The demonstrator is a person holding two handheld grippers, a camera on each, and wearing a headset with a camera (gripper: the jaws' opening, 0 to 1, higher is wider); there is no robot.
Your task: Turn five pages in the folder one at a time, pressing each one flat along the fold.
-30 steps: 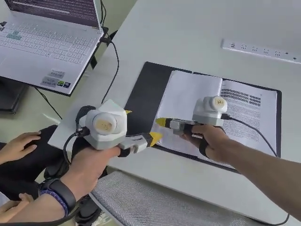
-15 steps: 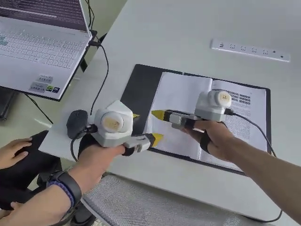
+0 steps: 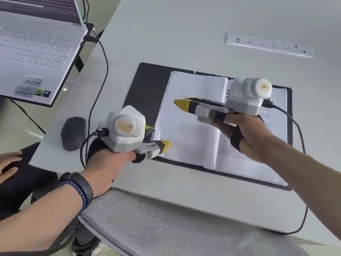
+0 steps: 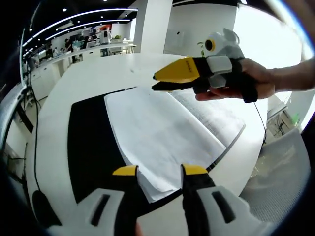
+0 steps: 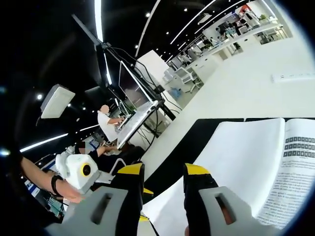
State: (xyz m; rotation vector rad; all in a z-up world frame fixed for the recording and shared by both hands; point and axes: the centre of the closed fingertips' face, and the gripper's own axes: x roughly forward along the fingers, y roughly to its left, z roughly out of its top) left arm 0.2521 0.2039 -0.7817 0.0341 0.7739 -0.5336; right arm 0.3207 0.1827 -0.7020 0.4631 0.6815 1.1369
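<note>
the black folder [image 3: 143,98] lies open on the white table [image 3: 176,32], with a blank page [image 3: 186,125] beside a printed page [image 5: 300,157]. the left gripper [image 3: 162,145] hovers at the folder's near corner, jaws spread and empty. the right gripper [image 3: 182,104] hangs over the blank page, jaws also apart. a laptop [image 3: 32,48], a mouse [image 3: 73,133] and a power strip [image 3: 269,45] sit around it. ceiling light strips [image 5: 98,19] cross the open-plan office.

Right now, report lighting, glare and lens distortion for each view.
Head view: soft, even light, sharp focus, faint shadows on the open black folder with white pages. Left gripper view: fisheye bows that folder's edges; the bright white backdrop is blown out. Right gripper view: dim surroundings with glaring white strip lights.
</note>
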